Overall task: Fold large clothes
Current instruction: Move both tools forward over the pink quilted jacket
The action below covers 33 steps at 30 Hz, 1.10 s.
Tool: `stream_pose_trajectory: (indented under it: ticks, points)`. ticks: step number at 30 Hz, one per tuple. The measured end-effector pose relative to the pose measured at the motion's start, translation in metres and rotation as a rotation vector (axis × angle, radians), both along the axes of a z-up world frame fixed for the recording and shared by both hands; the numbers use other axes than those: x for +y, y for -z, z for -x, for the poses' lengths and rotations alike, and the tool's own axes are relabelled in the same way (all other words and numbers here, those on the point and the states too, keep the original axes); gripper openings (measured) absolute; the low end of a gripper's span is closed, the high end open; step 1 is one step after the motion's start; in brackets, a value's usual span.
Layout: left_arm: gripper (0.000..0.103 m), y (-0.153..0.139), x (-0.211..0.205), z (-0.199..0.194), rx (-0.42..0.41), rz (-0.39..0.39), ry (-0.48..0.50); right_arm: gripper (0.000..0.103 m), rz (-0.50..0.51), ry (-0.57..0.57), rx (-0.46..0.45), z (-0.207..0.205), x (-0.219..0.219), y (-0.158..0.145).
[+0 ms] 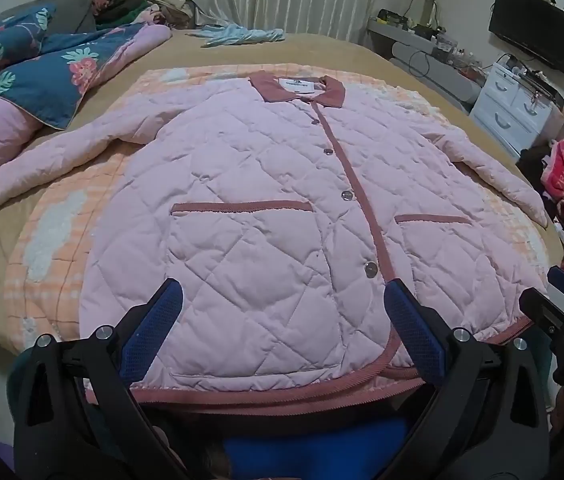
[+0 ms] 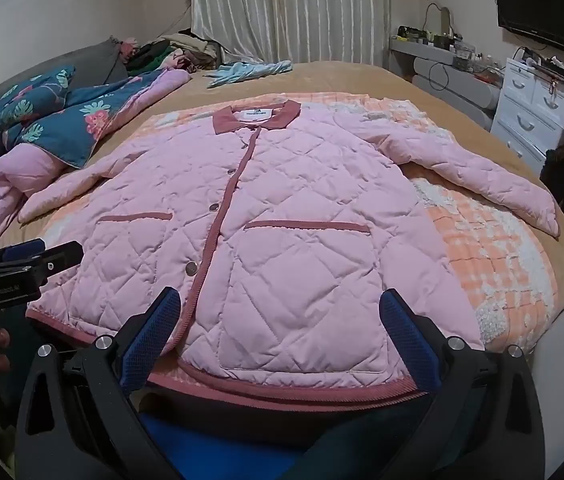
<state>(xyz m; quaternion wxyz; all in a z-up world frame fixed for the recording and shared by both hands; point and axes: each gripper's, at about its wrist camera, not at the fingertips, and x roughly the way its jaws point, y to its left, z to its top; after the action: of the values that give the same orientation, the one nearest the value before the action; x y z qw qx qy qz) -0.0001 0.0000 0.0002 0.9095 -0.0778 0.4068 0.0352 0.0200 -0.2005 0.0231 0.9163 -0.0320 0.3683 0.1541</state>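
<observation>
Left wrist view, nearest first: my left gripper (image 1: 282,312) hangs with its blue-padded jaws spread wide and nothing between them, tilted down over the near hem of the pink quilted jacket with dusty-rose trim (image 1: 265,208). The hem (image 1: 282,394) runs across the frame just under the fingertips, close but not touched. At the right edge I catch the black frame of my right gripper (image 2: 279,312), alongside and about level with the left.

In the right wrist view that gripper is likewise released, jaws wide and empty, over the hem on the side of the right-hand pocket (image 2: 306,226).

Going farther: the jacket lies face up and buttoned on an orange-and-white checked blanket (image 2: 494,240) spread on the tan bed (image 2: 362,76). Its long axis runs straight away from me, hem near and rose collar (image 1: 296,88) far. The placket (image 1: 358,196) sits roughly between my two grippers, so each hand has its own half. The sleeves splay outward: the left sleeve (image 1: 41,164) ends nearer my left hand, the right sleeve (image 2: 494,184) nearer my right.

I judge that folding has not begun. The likely first move is to bring a sleeve in across the body, and both cuffs lie out to the sides and beyond the hem, so either hand must reach forward and outward.
</observation>
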Motion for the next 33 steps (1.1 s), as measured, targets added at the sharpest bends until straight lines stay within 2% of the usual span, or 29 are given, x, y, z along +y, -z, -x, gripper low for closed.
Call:
stream_pose_trajectory:
  ticks: [12, 33]
  points:
    - [0.095, 0.000, 0.000, -0.001, -0.005, 0.007, -0.002, 0.099, 0.011, -0.009, 0.003, 0.000, 0.014, 0.000]
    - [0.094, -0.008, 0.004, 0.000, -0.013, 0.004, -0.001, 0.099, 0.002, -0.029, -0.004, 0.001, 0.009, -0.005]
